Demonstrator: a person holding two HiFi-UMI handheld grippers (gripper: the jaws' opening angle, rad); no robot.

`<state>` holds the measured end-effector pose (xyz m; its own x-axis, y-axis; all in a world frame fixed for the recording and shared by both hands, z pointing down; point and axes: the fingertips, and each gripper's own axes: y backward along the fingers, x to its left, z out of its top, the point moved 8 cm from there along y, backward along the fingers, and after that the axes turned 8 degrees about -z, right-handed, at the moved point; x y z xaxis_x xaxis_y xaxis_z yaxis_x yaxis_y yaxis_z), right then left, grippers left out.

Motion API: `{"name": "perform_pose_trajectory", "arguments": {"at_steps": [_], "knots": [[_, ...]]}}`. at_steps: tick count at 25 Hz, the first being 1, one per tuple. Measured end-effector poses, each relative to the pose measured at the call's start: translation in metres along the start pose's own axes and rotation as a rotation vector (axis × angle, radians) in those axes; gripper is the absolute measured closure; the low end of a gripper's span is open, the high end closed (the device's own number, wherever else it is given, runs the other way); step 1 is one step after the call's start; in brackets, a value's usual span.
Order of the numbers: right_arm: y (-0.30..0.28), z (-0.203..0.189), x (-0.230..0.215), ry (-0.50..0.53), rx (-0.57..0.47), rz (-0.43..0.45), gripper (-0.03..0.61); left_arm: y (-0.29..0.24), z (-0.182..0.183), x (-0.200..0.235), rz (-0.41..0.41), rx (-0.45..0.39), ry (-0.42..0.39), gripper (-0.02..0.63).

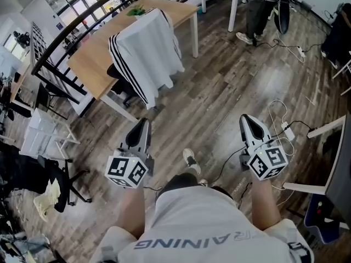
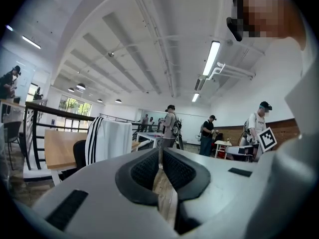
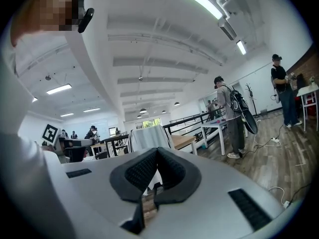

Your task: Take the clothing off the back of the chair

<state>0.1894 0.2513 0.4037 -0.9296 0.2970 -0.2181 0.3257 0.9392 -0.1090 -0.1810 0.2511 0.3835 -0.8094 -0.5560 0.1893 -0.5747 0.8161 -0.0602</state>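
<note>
A: Near end first, how do the claws stand?

B: Left claw (image 1: 143,123) and right claw (image 1: 246,119) are both pressed together, holding nothing.

A: And the clothing?

B: The white striped clothing (image 1: 149,48) hangs down the chair (image 1: 116,72) back at the worktop (image 1: 90,56), well ahead across the floor (image 1: 219,86). The left claw looks nearer.

A: Do the views differ?

B: Only the head view shows that gap. The right gripper view sets the clothing straight beyond its tips.

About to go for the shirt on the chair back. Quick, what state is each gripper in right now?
Left gripper: closed, holding nothing.
Right gripper: closed, holding nothing.
</note>
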Motion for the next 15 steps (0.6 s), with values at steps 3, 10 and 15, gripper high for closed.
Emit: {"name": "perform_pose_trajectory", "arguments": {"at_steps": [3, 10, 15], "knots": [[-0.017, 0.003, -0.014, 0.003, 0.013, -0.02, 0.557, -0.025, 0.0, 0.012, -0.011, -0.006, 0.005, 0.56], [-0.097, 0.025, -0.038, 0.03, 0.038, -0.023, 0.557, -0.089, 0.009, 0.063, 0.004, -0.004, 0.033, 0.56], [-0.16, 0.037, -0.046, 0.045, 0.058, -0.014, 0.557, -0.132, 0.019, 0.103, 0.009, 0.004, 0.041, 0.561]]}}
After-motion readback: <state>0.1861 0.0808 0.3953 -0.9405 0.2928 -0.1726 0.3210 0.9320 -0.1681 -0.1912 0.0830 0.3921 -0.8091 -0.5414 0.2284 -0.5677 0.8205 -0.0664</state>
